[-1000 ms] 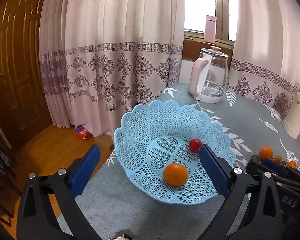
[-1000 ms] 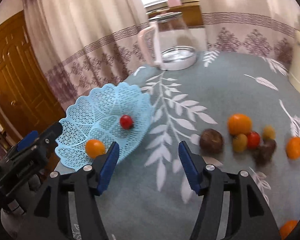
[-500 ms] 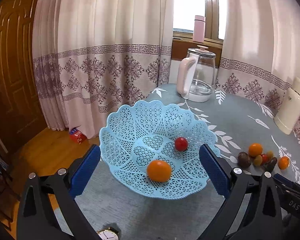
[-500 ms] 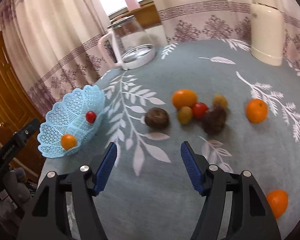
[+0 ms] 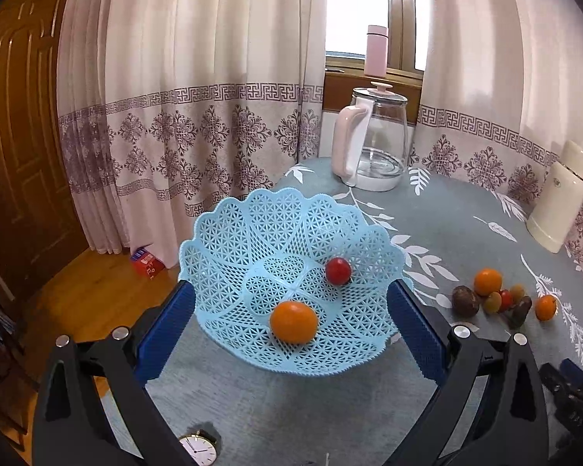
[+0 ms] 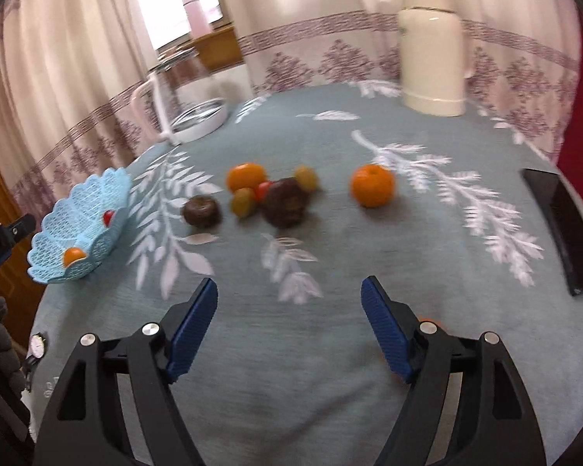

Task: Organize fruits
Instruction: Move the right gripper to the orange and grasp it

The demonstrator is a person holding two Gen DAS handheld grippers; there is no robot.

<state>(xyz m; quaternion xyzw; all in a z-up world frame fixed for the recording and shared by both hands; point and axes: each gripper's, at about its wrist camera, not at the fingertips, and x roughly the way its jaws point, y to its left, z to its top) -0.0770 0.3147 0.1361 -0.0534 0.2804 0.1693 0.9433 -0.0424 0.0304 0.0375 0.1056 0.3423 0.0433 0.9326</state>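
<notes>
While empty: both tongs spread apart
Left tongs [image 5: 291, 322]: flanking basket [image 5: 229, 240]
Right tongs [image 6: 289, 322]: above counter [image 6: 330, 240]
Basket: orange [image 5: 293, 321], tomato [image 5: 338, 270]

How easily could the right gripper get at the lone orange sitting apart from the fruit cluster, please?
Probably easily. The right gripper is open and empty, and only bare tablecloth lies between it and the orange, which stands clear of the fruit cluster.

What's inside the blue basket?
The blue basket holds two fruits: an orange near the front and a small red tomato further back. They sit apart. Nothing else shows inside; its near wall hides little.
</notes>
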